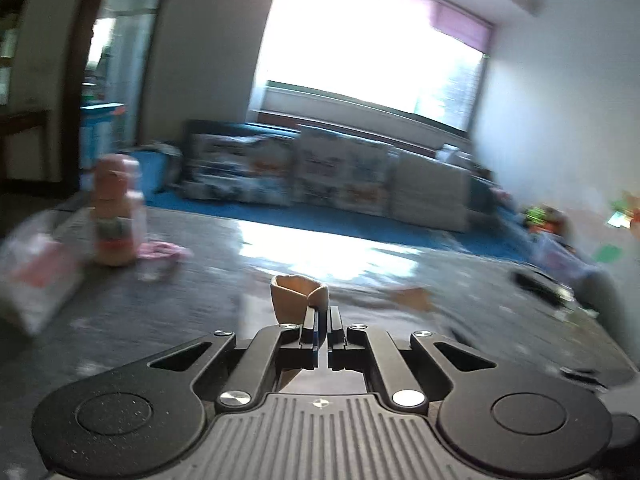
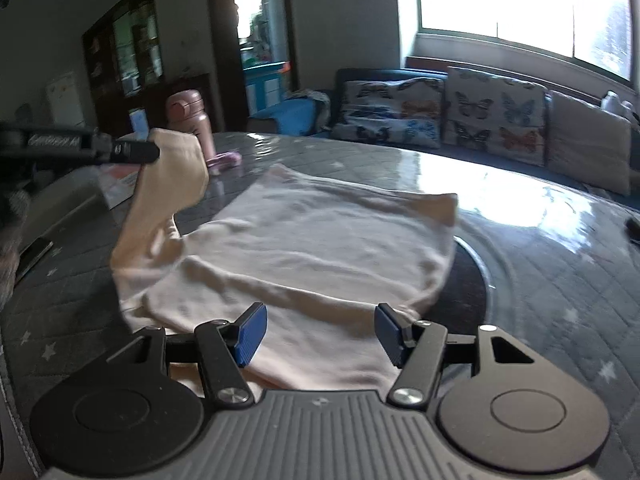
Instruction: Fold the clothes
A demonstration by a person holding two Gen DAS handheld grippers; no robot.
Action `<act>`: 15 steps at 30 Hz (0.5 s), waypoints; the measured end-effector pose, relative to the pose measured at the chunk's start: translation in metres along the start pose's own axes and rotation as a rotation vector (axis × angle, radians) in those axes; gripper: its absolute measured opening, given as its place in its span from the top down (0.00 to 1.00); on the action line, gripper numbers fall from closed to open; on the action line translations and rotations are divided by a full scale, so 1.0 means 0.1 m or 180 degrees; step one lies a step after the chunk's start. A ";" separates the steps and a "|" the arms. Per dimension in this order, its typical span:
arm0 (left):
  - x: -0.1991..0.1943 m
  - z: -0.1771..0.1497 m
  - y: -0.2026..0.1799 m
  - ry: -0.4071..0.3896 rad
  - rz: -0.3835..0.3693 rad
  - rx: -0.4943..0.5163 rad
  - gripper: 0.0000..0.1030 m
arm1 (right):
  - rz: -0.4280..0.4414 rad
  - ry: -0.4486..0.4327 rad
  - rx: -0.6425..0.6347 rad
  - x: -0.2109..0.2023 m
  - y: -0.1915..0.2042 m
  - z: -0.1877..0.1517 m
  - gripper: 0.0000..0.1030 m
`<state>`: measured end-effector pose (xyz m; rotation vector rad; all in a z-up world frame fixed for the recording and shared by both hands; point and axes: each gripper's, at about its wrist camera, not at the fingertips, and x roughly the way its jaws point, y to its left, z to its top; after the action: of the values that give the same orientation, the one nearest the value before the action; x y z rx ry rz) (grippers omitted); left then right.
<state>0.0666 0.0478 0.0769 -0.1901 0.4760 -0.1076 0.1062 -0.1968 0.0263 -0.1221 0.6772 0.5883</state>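
A pale pink garment (image 2: 320,240) lies spread on the grey quilted table (image 2: 560,280). My left gripper (image 1: 323,316) is shut on a bunched end of it (image 1: 298,294); in the right wrist view that gripper (image 2: 154,151) comes in from the left and holds a sleeve (image 2: 172,184) lifted above the table. My right gripper (image 2: 320,330) is open, its blue pads (image 2: 251,330) on either side of the garment's near edge, just above the cloth.
A pink bottle (image 2: 190,118) and a small pink cloth (image 2: 226,159) stand at the table's far left. A white packet (image 1: 36,280) lies at the left. A sofa with butterfly cushions (image 2: 440,112) is behind the table. A dark object (image 2: 632,228) lies at the right edge.
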 end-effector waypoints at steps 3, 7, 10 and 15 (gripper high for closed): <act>0.09 -0.11 -0.26 0.0106 -0.0222 0.0162 0.96 | -0.0090 -0.0020 0.0109 -0.06 -0.15 -0.05 0.41; 0.22 -0.28 -0.52 0.0299 -0.0463 0.0316 0.96 | -0.0164 -0.0012 0.0234 -0.08 -0.28 -0.10 0.41; 0.31 -0.44 -0.60 0.0468 -0.0528 0.0429 0.93 | -0.0198 0.0010 0.0343 -0.05 -0.35 -0.13 0.41; 0.34 -0.58 -0.53 0.0608 -0.0530 0.0491 0.80 | -0.0159 0.0021 0.0444 -0.02 -0.38 -0.12 0.42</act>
<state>0.0662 -0.0176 0.0222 -0.0677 0.6393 -0.3265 0.1191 -0.2328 0.0156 -0.0108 0.7174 0.4914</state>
